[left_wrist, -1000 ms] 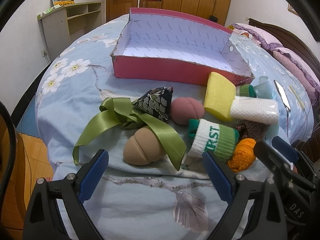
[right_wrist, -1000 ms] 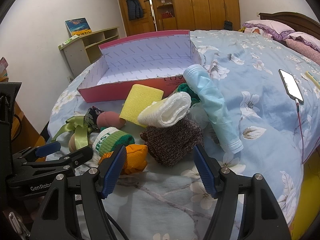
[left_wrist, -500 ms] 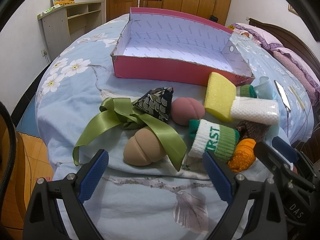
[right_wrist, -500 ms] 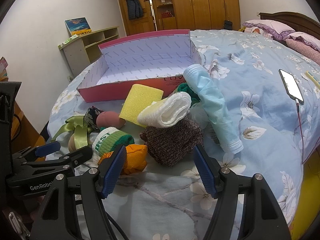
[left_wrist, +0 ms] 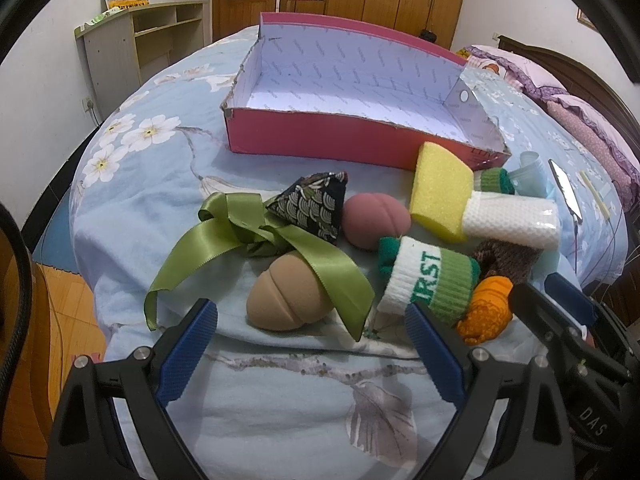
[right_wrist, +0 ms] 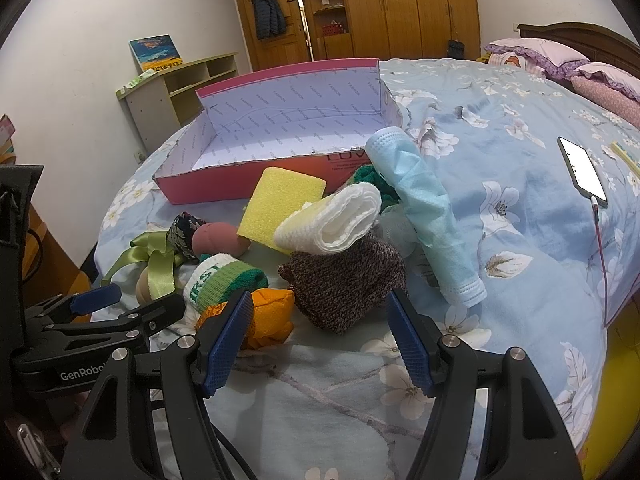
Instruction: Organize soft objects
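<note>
Soft objects lie in a heap on the blue floral bed in front of an empty pink box [left_wrist: 360,144] [right_wrist: 280,148]. In the left wrist view: a tan sponge [left_wrist: 286,298] under a green ribbon [left_wrist: 256,240], a patterned pouch [left_wrist: 316,204], a pink sponge [left_wrist: 376,222], a green-white sock [left_wrist: 428,280], an orange pouch [left_wrist: 486,308], a yellow sponge [left_wrist: 440,196]. My left gripper [left_wrist: 312,344] is open just before the tan sponge. My right gripper [right_wrist: 320,336] is open just before a brown knit piece [right_wrist: 344,280], beside a white rolled cloth [right_wrist: 336,224] and a light-blue roll [right_wrist: 428,208].
A phone [right_wrist: 582,170] on a cable lies on the bed at the right. Pillows [right_wrist: 532,56] and a headboard are at the far right. A shelf unit [left_wrist: 140,48] stands by the wall at the left, wardrobes behind. The bed edge drops off near both grippers.
</note>
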